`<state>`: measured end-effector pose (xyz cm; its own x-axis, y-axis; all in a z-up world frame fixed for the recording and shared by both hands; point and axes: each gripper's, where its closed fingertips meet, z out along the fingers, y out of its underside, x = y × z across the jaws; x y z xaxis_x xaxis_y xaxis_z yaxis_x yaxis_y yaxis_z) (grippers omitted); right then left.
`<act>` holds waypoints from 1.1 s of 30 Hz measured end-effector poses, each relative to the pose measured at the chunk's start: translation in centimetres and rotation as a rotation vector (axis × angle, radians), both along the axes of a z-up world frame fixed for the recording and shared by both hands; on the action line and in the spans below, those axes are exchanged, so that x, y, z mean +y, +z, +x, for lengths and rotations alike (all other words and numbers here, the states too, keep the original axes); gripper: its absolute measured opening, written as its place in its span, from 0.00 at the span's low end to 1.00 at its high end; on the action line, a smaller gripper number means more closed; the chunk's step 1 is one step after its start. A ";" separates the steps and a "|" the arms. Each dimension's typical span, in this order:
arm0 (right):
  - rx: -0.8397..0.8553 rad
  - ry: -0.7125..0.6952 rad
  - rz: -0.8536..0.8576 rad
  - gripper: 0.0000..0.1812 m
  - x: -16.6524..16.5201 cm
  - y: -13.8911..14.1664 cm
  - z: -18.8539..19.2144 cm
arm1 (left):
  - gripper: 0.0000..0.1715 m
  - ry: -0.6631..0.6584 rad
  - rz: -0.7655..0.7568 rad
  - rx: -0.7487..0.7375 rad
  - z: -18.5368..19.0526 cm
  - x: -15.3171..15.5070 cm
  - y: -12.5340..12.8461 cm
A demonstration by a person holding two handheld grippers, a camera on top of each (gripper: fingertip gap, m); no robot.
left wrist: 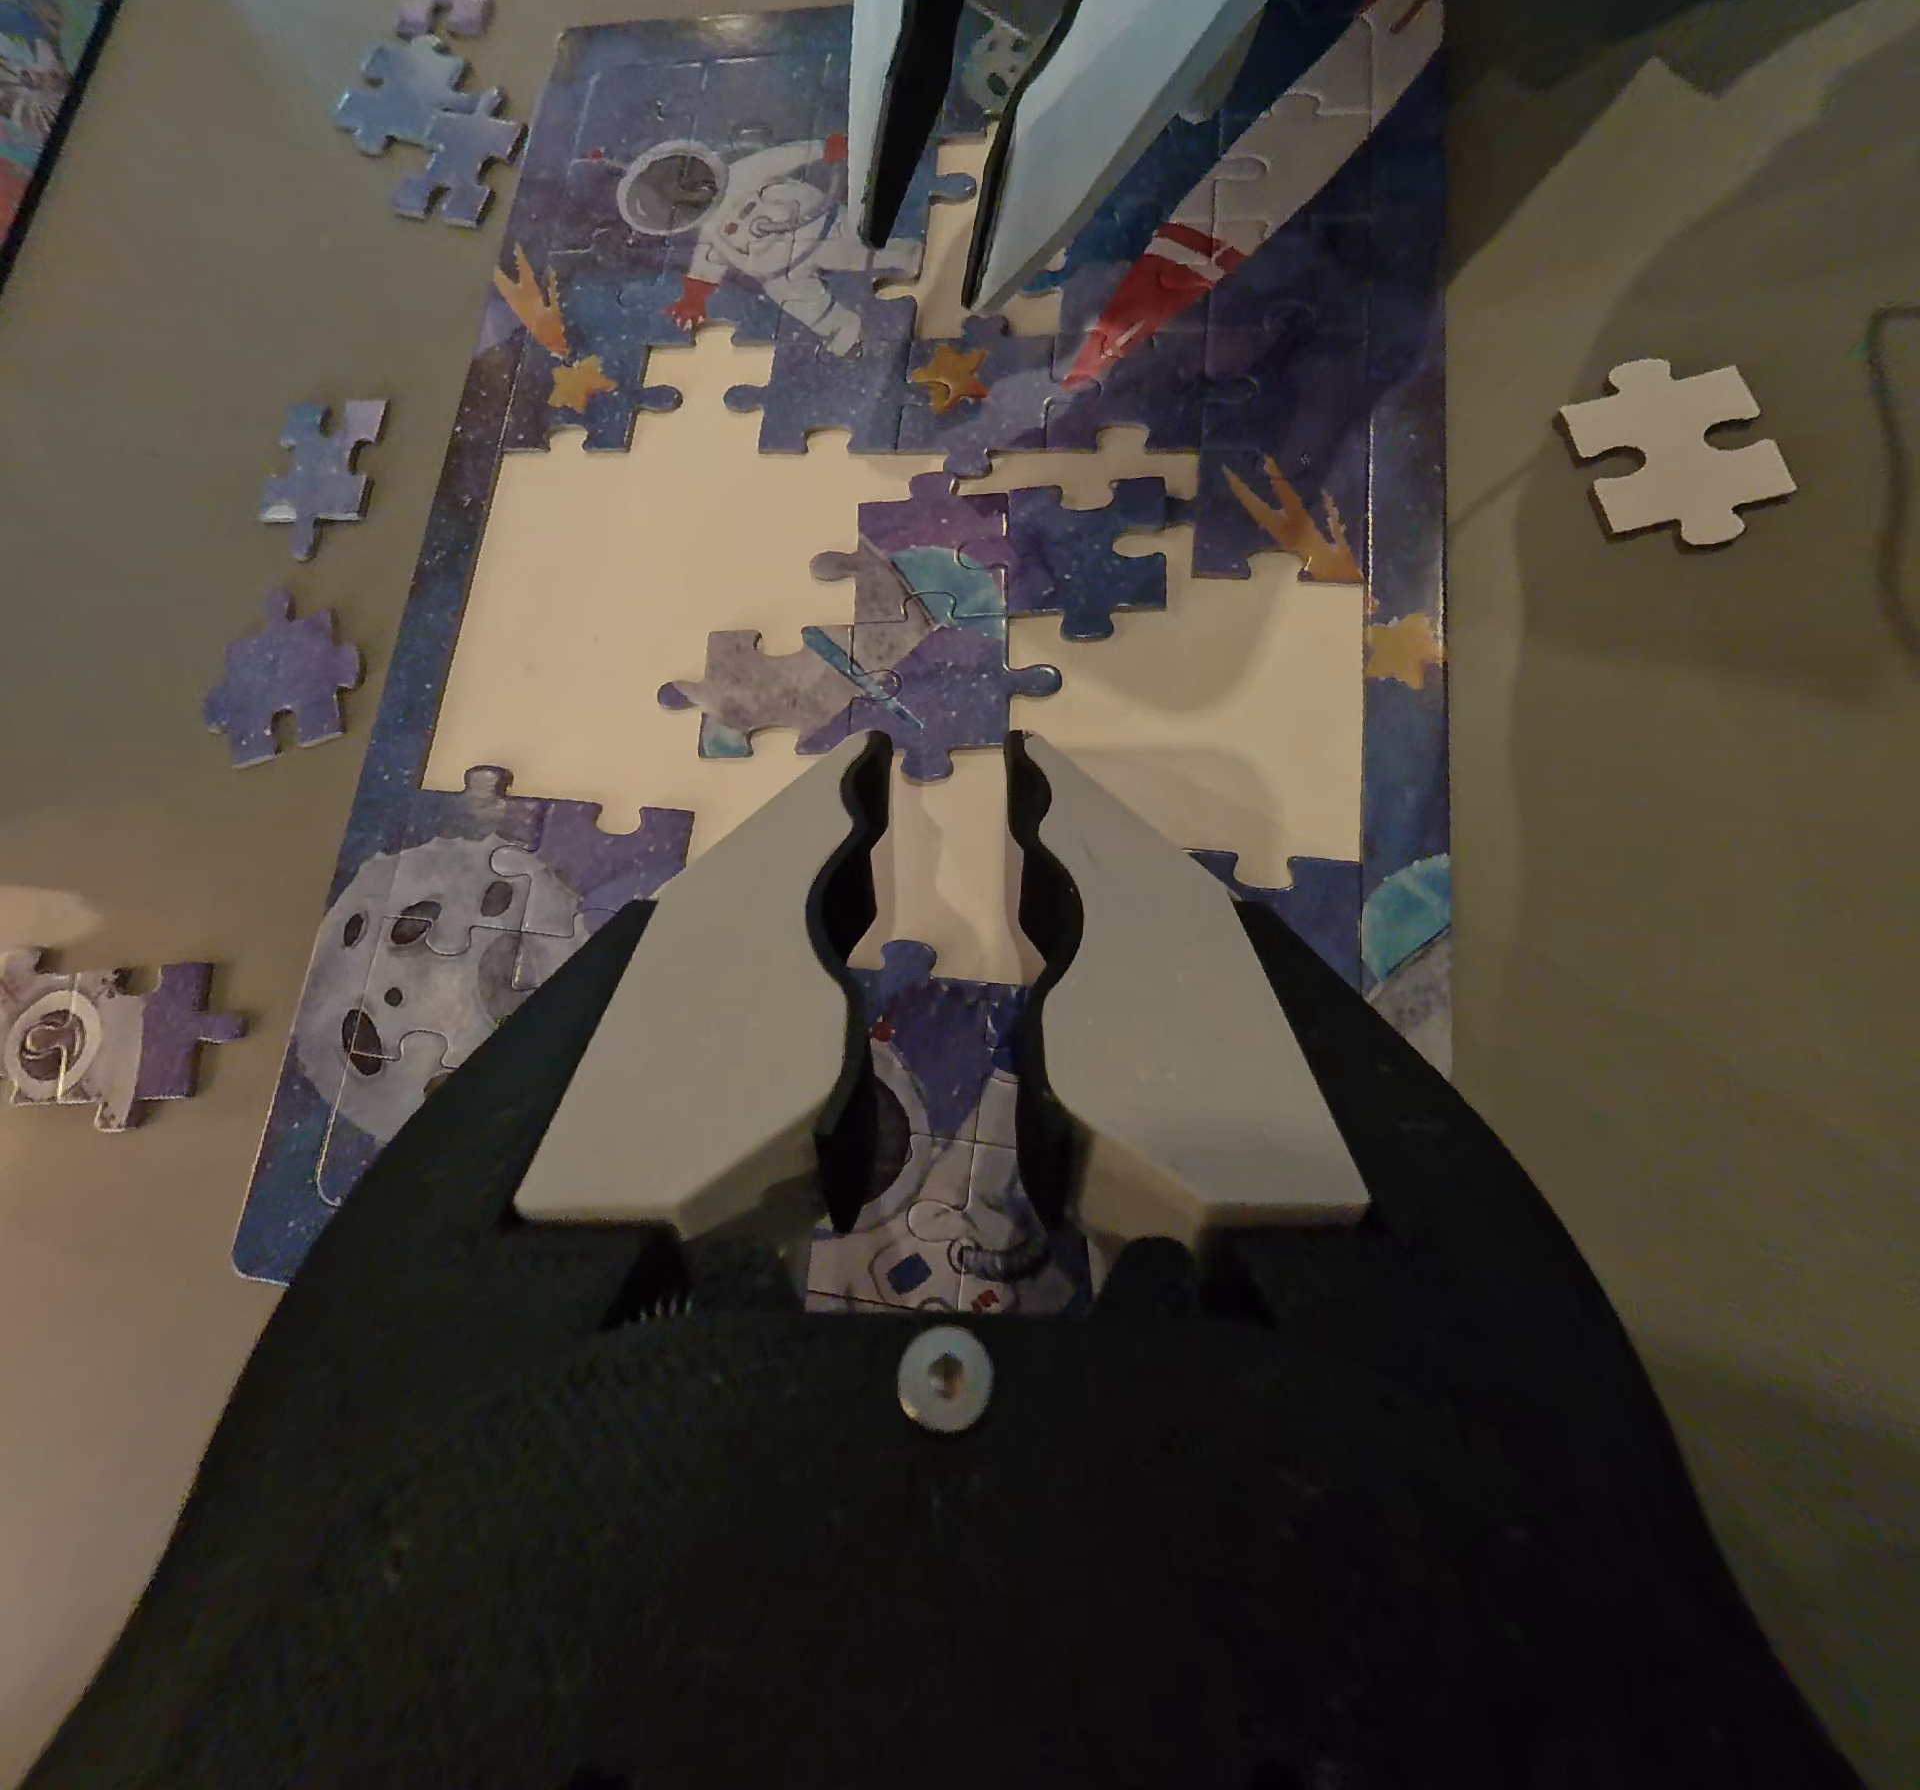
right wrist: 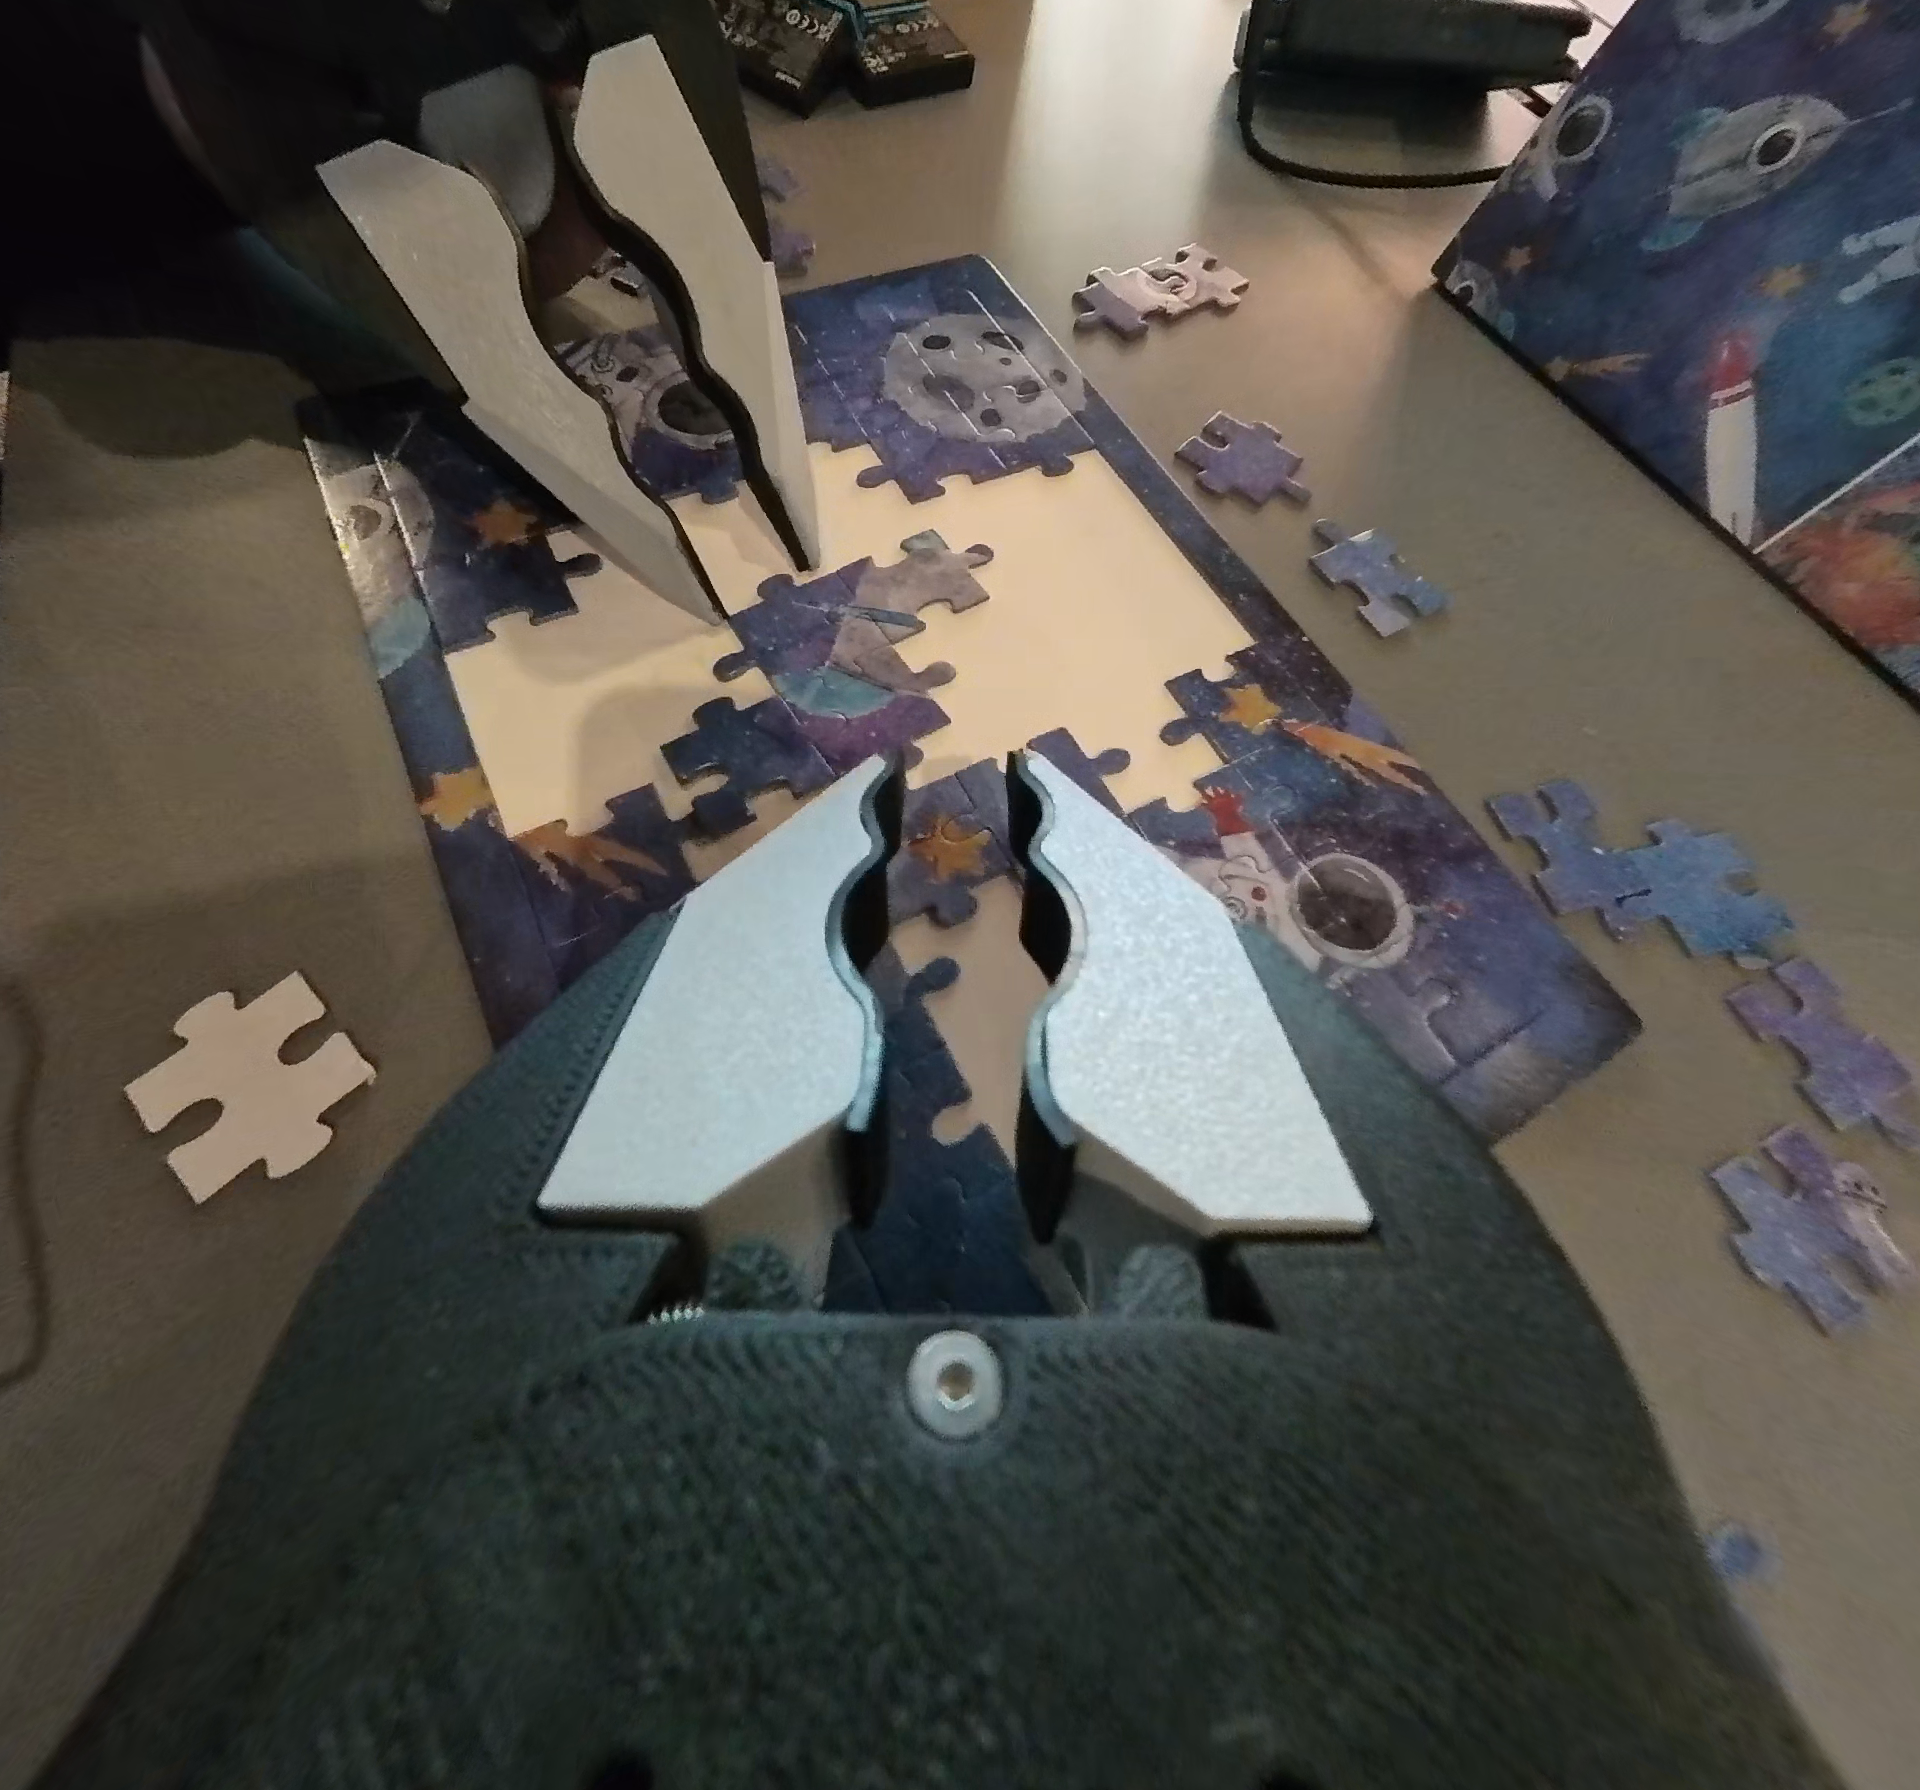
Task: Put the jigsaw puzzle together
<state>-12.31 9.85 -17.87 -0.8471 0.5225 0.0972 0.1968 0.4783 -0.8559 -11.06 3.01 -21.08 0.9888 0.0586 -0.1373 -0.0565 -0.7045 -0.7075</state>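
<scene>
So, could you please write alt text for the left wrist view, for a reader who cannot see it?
The open left claw hovers over a half-finished space jigsaw puzzle, by a loose cluster of joined pieces. The right claw points down opposite. Loose pieces lie on the grey table, one face-down piece.
</scene>
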 end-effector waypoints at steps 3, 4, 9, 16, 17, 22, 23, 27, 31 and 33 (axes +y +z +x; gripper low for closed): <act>-0.001 0.002 0.000 0.10 0.0 0.0 0.0 | 0.12 -0.003 0.000 0.015 0.0 0.0 0.1; 0.000 0.001 -0.001 0.10 0.0 0.0 0.0 | 0.12 -0.004 0.001 0.015 0.0 0.0 0.1; -0.005 -0.007 -0.016 0.10 0.1 0.2 -0.1 | 0.14 0.003 0.016 -0.006 -0.1 -0.1 0.3; -0.009 -0.010 -0.014 0.10 0.1 0.1 -0.1 | 0.15 0.015 0.002 0.002 -0.4 -0.3 0.1; -0.008 -0.010 -0.013 0.10 0.1 0.1 -0.1 | 0.14 0.021 0.002 0.005 -0.5 -0.3 0.1; -0.013 -0.014 -0.018 0.10 0.2 0.1 -0.1 | 0.13 0.058 0.002 0.016 -1.3 -0.7 0.2; -0.013 -0.014 -0.018 0.10 0.2 0.1 -0.1 | 0.12 0.065 0.003 0.019 -1.5 -0.8 0.2; -0.014 -0.012 -0.014 0.10 0.1 0.0 -0.1 | 0.13 0.041 0.021 -0.010 -0.9 -0.6 0.4; -0.025 0.009 -0.006 0.11 -0.1 -0.2 0.3 | 0.16 0.016 0.039 -0.052 -0.1 -0.1 0.5; -0.032 0.025 0.013 0.11 -0.3 -0.5 0.5 | 0.16 0.037 0.013 -0.043 -0.4 -0.2 0.0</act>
<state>-11.81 9.53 -18.41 -0.8626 0.5001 0.0767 0.2117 0.4944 -0.8430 -11.49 2.80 -21.04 0.9909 0.0963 -0.0940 -0.0005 -0.6962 -0.7178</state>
